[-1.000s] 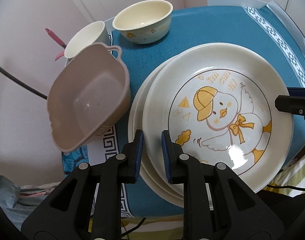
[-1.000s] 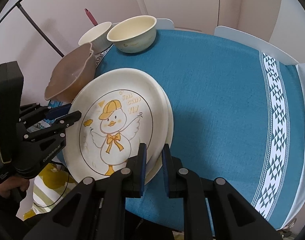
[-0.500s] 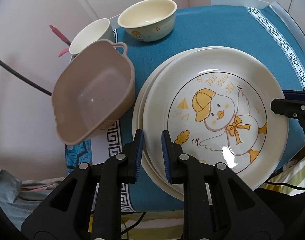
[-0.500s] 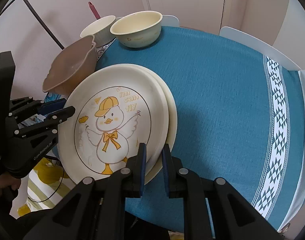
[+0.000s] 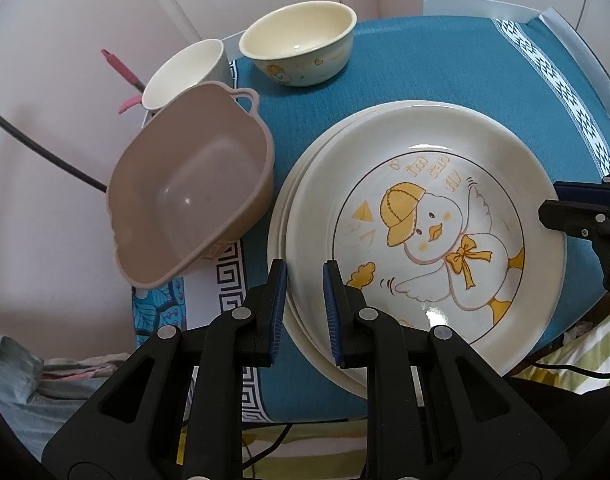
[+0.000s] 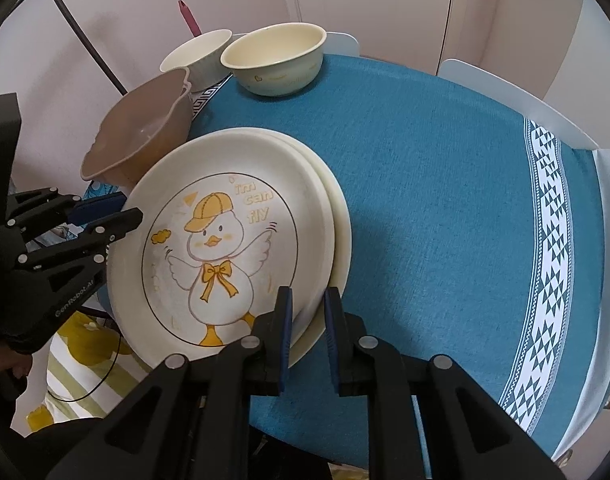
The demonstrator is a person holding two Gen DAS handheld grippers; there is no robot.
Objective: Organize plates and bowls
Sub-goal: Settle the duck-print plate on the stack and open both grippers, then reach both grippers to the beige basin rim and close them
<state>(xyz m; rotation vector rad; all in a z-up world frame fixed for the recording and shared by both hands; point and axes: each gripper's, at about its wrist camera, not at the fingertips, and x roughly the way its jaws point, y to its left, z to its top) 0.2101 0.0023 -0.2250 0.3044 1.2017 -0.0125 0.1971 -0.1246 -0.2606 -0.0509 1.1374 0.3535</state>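
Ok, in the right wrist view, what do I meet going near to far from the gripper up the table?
Right gripper → duck plate on the plate stack → brown basin → cream bowl.

left wrist: close, above plate stack (image 5: 405,216) | right wrist: opposite rim, probably | shared: stack, bowls

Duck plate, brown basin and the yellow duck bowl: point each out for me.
duck plate (image 5: 433,224), left wrist view, on the duck's face.
brown basin (image 5: 193,200), left wrist view, inner floor.
yellow duck bowl (image 6: 273,56), right wrist view, inside wall.
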